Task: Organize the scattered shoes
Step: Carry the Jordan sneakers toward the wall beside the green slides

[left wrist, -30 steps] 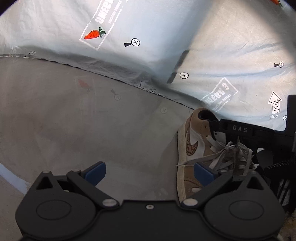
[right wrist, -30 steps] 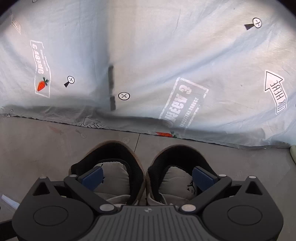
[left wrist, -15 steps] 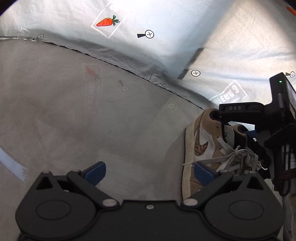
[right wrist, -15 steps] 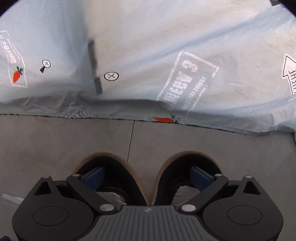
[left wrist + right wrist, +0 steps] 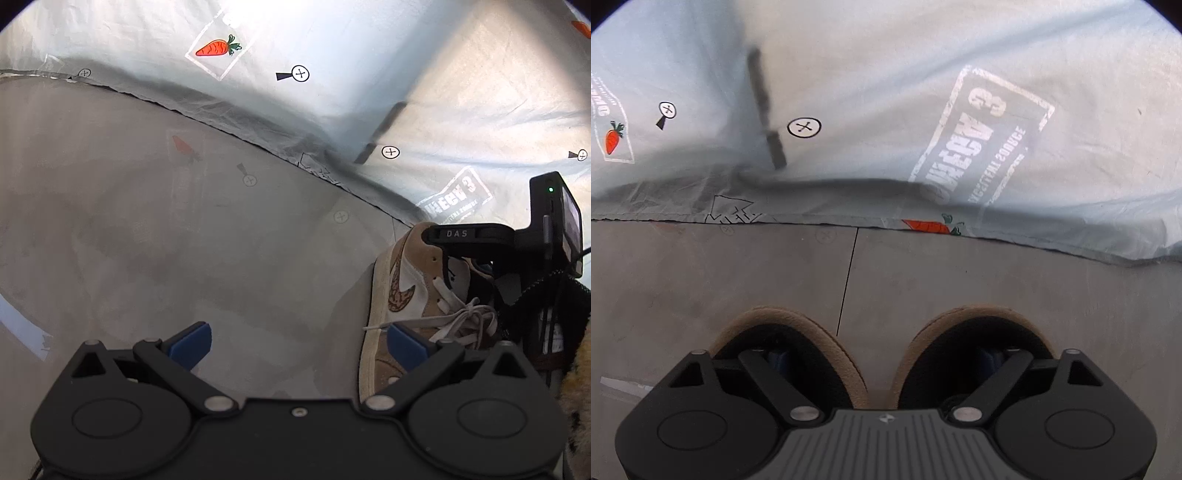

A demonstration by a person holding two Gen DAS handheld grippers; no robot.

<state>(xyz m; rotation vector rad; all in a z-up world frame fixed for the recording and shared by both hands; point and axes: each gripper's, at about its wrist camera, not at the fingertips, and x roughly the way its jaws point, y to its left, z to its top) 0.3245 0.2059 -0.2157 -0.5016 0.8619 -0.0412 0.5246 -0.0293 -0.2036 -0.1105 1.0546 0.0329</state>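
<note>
Two tan-and-white high-top sneakers stand side by side on the grey floor. In the right wrist view their dark collars, the left sneaker (image 5: pixel 798 332) and the right sneaker (image 5: pixel 979 325), lie just under my right gripper (image 5: pixel 884 360). It is open, with one finger down inside each shoe opening. From the left wrist view I see the near sneaker (image 5: pixel 406 291) side-on, loose laces on top, and the right gripper's black body (image 5: pixel 476 236) over its collar. My left gripper (image 5: pixel 298 345) hangs open over bare floor left of the sneaker, holding nothing.
A pale blue printed sheet (image 5: pixel 886 110) with carrot and arrow marks rises along the floor's far edge. A floor seam (image 5: pixel 846 280) runs toward the shoes. A strip of pale tape (image 5: pixel 22 332) lies at the left. A furry patterned sleeve (image 5: pixel 576 387) shows at far right.
My right gripper's fingers have sunk deeper into the two shoe openings, hiding the insoles, and the sheet looms larger. The left gripper stayed open as its view swung slightly.
</note>
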